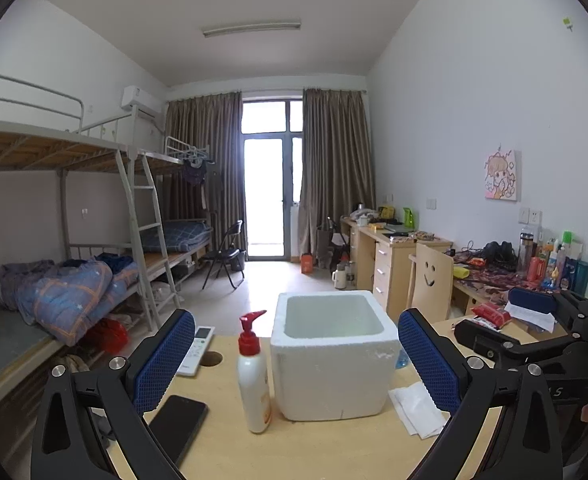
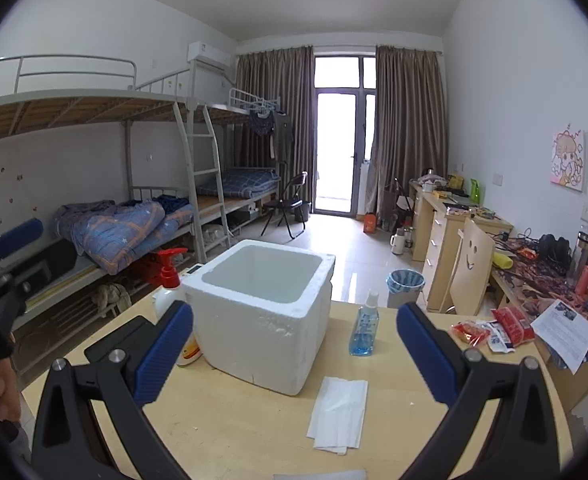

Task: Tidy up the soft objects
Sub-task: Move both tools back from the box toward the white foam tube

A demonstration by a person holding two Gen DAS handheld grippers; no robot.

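A white foam box [image 1: 334, 376] [image 2: 253, 344], open on top, stands on the light wooden table [image 2: 229, 432]. A folded white tissue [image 1: 418, 404] [image 2: 338, 412] lies flat to the right of its base. Red snack packets [image 2: 494, 328] [image 1: 492, 314] lie at the table's right edge. My left gripper [image 1: 296, 314] is open in front of the box and a lotion bottle, holding nothing. My right gripper [image 2: 294, 308] is wide open over the tissue, facing the box, and is empty too.
A red-pump lotion bottle [image 1: 253, 384] [image 2: 169, 280] stands left of the box, beside a black phone [image 1: 177, 424] and a white remote [image 1: 195, 350]. A blue sanitizer bottle [image 2: 364, 328] stands right of the box. Bunk beds fill the left wall, cluttered desks the right.
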